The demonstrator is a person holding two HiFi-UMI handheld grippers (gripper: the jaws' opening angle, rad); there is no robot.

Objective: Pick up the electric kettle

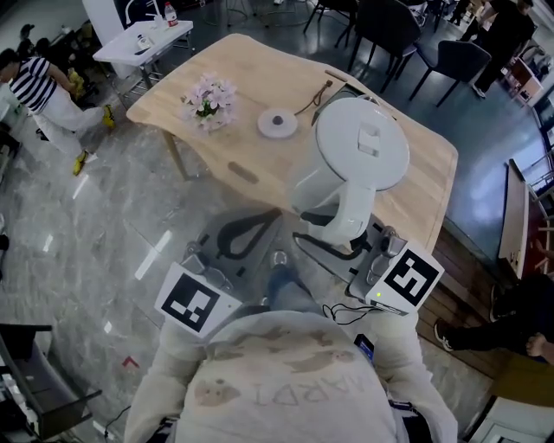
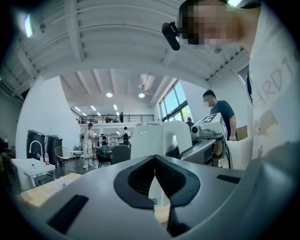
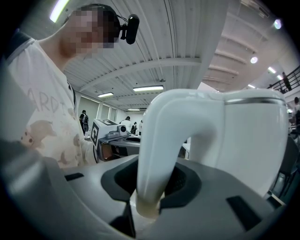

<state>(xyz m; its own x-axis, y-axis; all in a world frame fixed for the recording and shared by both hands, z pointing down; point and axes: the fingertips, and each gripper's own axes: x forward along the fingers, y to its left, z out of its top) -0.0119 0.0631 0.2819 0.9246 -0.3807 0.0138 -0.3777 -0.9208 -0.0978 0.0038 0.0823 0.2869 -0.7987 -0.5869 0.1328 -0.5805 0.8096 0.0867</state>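
The white electric kettle [image 1: 359,147] hangs over the near edge of the wooden table [image 1: 251,65], lid up, off its base. My right gripper [image 1: 336,235] is shut on the kettle's curved handle [image 3: 159,140], which runs down between the dark pads; the kettle body [image 3: 248,136] fills the right of the right gripper view. My left gripper [image 1: 264,223] floats to the kettle's left, shut and empty, apart from it. In the left gripper view the kettle [image 2: 150,138] stands just beyond the closed pads [image 2: 140,176].
The round kettle base [image 1: 277,124] with its cord lies on the table, next to a small bunch of pale flowers [image 1: 208,99]. A white side table [image 1: 143,39] and a person in a striped top [image 1: 39,86] are at far left. Dark chairs [image 1: 389,26] stand beyond the table.
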